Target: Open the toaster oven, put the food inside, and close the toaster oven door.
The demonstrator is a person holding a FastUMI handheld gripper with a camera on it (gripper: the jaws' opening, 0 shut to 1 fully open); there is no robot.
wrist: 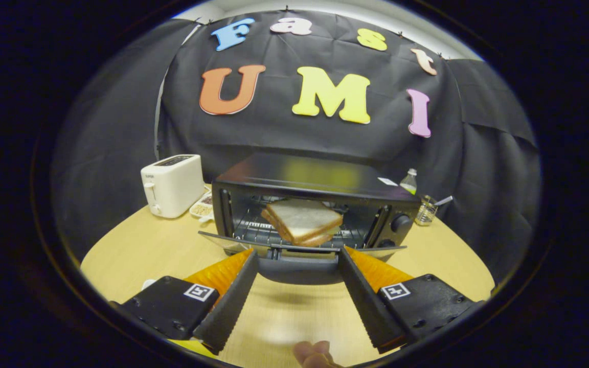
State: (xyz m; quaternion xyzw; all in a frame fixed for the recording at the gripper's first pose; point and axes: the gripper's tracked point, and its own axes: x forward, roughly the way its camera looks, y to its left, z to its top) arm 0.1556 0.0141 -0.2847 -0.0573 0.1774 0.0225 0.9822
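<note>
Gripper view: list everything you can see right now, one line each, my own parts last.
toaster oven: one, black, on the table just beyond the fingers, door dropped open.
sandwich: one, white bread with brown crust, on the rack inside the oven.
toaster: one, white, on the table left of the oven.
dish: one, pale, holding bits of food, between toaster and oven.
bottle: one, clear, behind the oven's right corner.
glass jar: one, clear, something sticking out, right of the oven.
table: one, light wood.
gripper: one, black fingers with orange backing, spread open, tips at the door's edge, holding nothing.
hand: fingertips, below the fingers.
</note>
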